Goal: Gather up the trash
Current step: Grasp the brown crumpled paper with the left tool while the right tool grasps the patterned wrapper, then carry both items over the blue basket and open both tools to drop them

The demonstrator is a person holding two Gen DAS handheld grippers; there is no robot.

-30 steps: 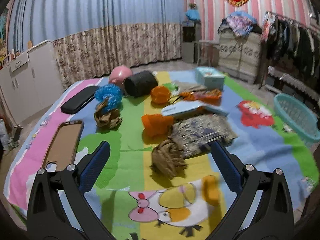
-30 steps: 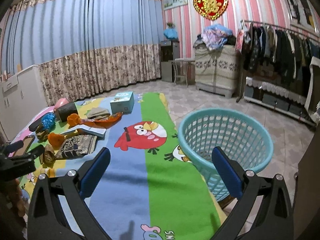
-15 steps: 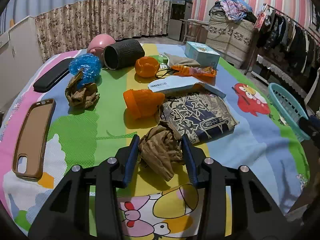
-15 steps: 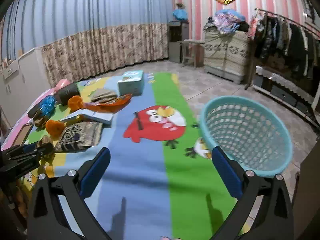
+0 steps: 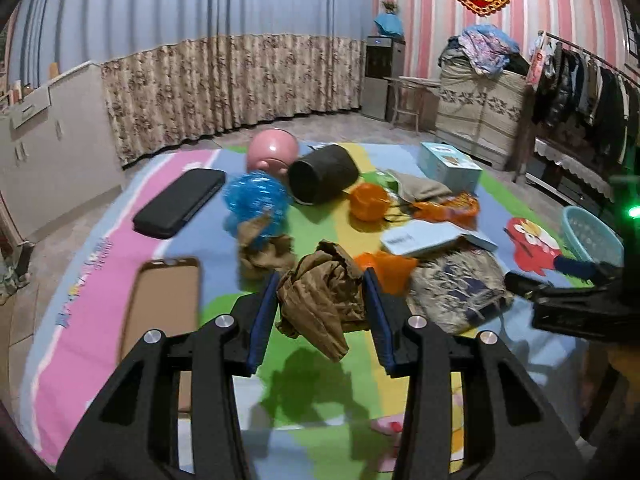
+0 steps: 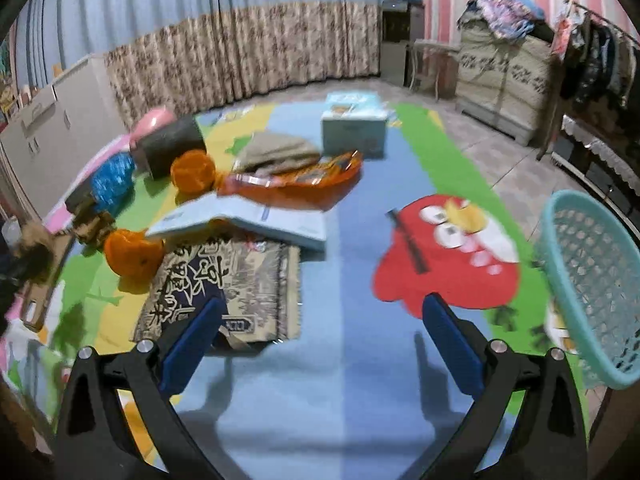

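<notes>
Held item: crumpled brown paper wad (image 5: 324, 292), centre of the left wrist view, clamped between the blue pads of the left gripper (image 5: 320, 304).
Change: half a second ago the wad lay on the cartoon-print mat (image 5: 320, 216) with the pads just closing round it; now it hangs clear of the mat, a shadow beneath it. A second ago the pads stood wide apart above it.
Meaning for task: first piece of trash judged secured and lifted; transfer to the basket is not yet done.
Left gripper: closed on the wad, which sticks out past the pad tips and droops below them.
Right gripper (image 6: 320, 332): fingers wide apart, nothing between them, over the blue strip of the mat.
Destination: teal mesh basket (image 6: 592, 280), right edge of the right wrist view, beside the mat; in the left wrist view it is far right, well apart from the wad.
Remaining trash (judgement): second brown paper wad (image 5: 262, 250), blue crinkled ball (image 5: 256, 200), orange pieces (image 5: 370, 202) at mid-frame.
</notes>
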